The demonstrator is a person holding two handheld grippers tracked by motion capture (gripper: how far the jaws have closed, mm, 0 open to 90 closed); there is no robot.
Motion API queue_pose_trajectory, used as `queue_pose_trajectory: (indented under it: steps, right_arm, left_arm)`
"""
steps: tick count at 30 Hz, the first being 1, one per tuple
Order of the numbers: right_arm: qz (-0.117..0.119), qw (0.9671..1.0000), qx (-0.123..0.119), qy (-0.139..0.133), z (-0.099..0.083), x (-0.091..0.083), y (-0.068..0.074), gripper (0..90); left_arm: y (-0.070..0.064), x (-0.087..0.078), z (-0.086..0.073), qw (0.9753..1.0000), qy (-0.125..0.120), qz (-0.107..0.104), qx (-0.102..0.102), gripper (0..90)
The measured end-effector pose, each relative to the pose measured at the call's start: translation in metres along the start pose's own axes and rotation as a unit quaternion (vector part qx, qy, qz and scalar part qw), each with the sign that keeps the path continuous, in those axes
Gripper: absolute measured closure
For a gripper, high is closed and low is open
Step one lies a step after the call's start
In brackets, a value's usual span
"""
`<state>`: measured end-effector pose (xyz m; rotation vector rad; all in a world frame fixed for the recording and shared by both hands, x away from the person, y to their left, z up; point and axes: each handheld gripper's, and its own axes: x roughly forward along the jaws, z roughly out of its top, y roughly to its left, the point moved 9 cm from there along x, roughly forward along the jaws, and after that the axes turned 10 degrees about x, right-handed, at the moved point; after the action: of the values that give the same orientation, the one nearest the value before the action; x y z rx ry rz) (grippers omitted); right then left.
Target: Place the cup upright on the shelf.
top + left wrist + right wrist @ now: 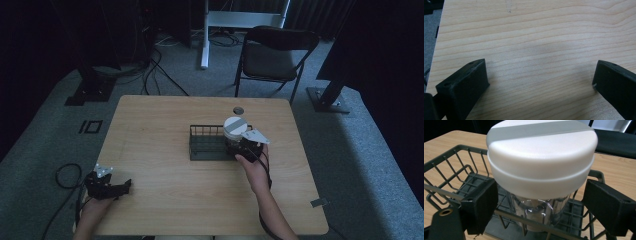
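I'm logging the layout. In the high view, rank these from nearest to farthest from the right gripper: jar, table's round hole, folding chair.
From the right gripper:
1. Jar, between its jaws, in the wire basket.
2. Round hole, just beyond, near the table's far edge.
3. Folding chair, on the floor behind.

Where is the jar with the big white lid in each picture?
High view: the jar stands at the right end of the wire basket, mid-table, just ahead of the right gripper.
Left gripper view: not in it; just bare wooden table between open jaws.
Right gripper view: centre, its white lid large between the open jaws, clear body below.
Shared landmark: the light wooden table.
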<state>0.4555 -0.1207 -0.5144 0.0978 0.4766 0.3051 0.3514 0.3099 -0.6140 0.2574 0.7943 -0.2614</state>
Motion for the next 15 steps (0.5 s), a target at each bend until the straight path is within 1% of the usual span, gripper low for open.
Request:
queue_pose_trajectory:
  steps: [9, 12, 15]
  right_arm:
    - [0.003, 1.0000, 0.004, -0.006, -0.001, -0.010, -0.006, 12.9]
    - [-0.003, 1.0000, 0.003, -0.008, -0.002, -0.014, -0.009, 12.9]
    - [-0.001, 0.9999, 0.008, -0.009, -0.004, -0.017, -0.011, 12.9]
  left_arm:
    - [0.000, 0.000, 0.000, 1.0000, 0.000, 0.000, 0.000, 0.1]
    - [0.000, 0.000, 0.000, 1.0000, 0.000, 0.000, 0.000, 0.1]
    - [0.000, 0.000, 0.000, 1.0000, 0.000, 0.000, 0.000, 0.1]
